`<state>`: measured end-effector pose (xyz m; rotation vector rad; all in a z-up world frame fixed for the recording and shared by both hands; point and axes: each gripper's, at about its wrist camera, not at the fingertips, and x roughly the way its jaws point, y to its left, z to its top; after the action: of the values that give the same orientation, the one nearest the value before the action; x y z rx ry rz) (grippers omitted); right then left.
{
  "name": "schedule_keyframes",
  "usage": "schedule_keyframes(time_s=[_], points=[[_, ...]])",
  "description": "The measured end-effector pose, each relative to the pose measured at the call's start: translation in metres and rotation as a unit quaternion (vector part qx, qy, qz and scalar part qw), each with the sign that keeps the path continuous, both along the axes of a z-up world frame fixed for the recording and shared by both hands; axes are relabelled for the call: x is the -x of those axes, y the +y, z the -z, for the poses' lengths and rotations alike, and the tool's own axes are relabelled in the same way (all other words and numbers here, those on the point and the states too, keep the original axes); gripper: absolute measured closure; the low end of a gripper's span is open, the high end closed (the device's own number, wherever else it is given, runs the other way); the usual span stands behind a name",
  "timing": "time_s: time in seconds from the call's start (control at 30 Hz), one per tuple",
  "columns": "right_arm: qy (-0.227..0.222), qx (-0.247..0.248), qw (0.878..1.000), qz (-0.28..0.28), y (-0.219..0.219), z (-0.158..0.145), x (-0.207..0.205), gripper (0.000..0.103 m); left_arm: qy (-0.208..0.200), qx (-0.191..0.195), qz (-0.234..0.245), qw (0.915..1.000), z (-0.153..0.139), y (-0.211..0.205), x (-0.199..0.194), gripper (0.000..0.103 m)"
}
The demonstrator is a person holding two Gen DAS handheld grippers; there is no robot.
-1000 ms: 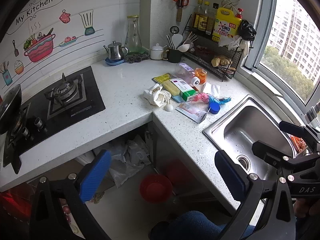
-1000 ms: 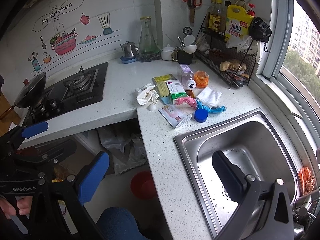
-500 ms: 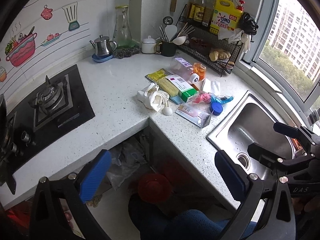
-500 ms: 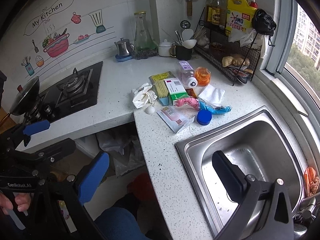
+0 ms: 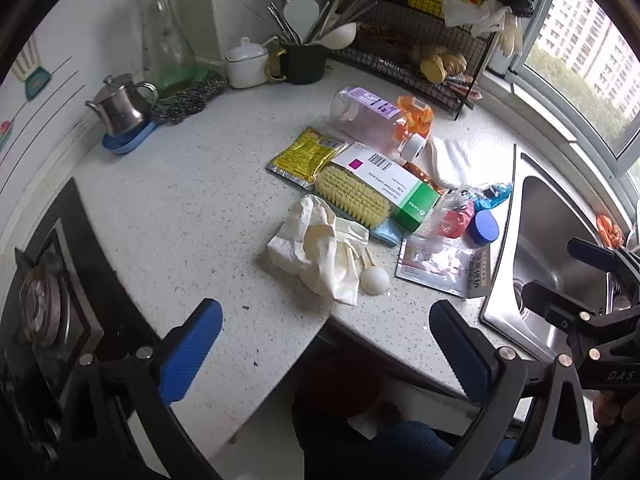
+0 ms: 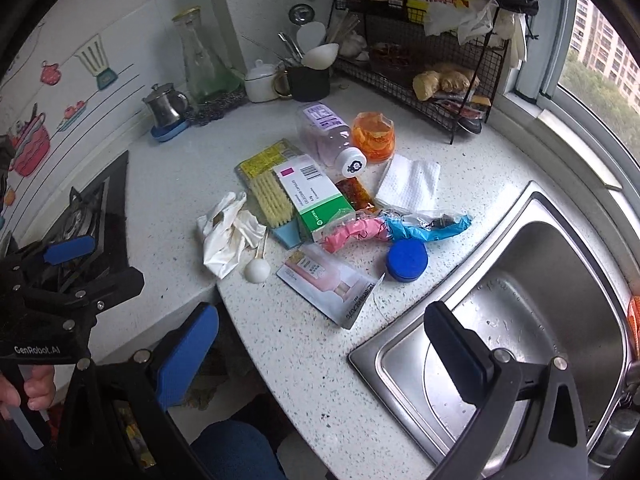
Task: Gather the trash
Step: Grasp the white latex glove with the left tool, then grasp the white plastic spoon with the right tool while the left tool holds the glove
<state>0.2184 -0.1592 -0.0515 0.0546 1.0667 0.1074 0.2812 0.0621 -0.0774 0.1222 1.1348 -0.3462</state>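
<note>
Crumpled glove (image 5: 320,252) lies on countertop (image 5: 192,216) just ahead of left gripper (image 5: 320,344), between its fingers' line. Judged light, soft, limp; best pinched at bunched middle fold. Trash pile spread ahead of right gripper (image 6: 320,344); flat sachet (image 6: 328,280) nearest, judged thin, slippery. Both grippers spread wide, nothing held or touched.

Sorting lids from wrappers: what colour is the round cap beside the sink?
Blue; the round cap shows best in the right wrist view.

Soft window (image 5: 580,60) daylight; sharp, fisheye-warped edges
</note>
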Motion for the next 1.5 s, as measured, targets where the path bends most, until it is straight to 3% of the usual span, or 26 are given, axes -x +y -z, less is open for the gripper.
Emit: schedule_keyframes(time_s=[0.27, 0.47, 0.63, 0.73, 0.8, 0.97, 1.07, 1.23, 1.5], points=[[0.06, 0.002, 0.995, 0.075, 0.013, 0.037, -0.044, 0.0, 0.074, -0.024, 0.087, 0.9932, 0.058, -0.004, -0.076, 0.0], [0.098, 0.018, 0.989, 0.111, 0.024, 0.063, -0.063, 0.0, 0.115, -0.04, 0.131, 0.9839, 0.098, -0.011, -0.104, 0.0], [0.122, 0.016, 0.982, 0.142, 0.022, 0.076, -0.063, 0.0, 0.146, -0.026, 0.147, 0.978, 0.115, -0.015, -0.114, 0.013], [0.128, 0.018, 0.98, 0.153, 0.022, 0.076, -0.062, 0.0, 0.132, -0.04, 0.173, 0.9751, 0.109, -0.024, -0.113, 0.023], [0.127, 0.024, 0.979, 0.158, 0.022, 0.073, -0.061, 0.0, 0.112, -0.063, 0.198, 0.9718, 0.107, -0.034, -0.108, 0.049], [0.123, 0.028, 0.977, 0.17, 0.024, 0.065, -0.06, 0.0, 0.095, -0.081, 0.229, 0.9653, 0.103, -0.049, -0.102, 0.077], [0.122, 0.03, 0.978, 0.165, 0.029, 0.063, -0.06, 0.0, 0.098, -0.075, 0.221, 0.9673, 0.103, -0.052, -0.103, 0.093], [0.114, 0.025, 0.981, 0.155, 0.041, 0.061, -0.061, 0.0, 0.113, -0.028, 0.197, 0.9735, 0.097, -0.019, -0.098, 0.097], [0.101, 0.023, 0.987, 0.119, 0.061, 0.057, -0.074, 0.0, 0.077, -0.001, 0.161, 0.9839, 0.051, 0.03, -0.103, 0.098]])
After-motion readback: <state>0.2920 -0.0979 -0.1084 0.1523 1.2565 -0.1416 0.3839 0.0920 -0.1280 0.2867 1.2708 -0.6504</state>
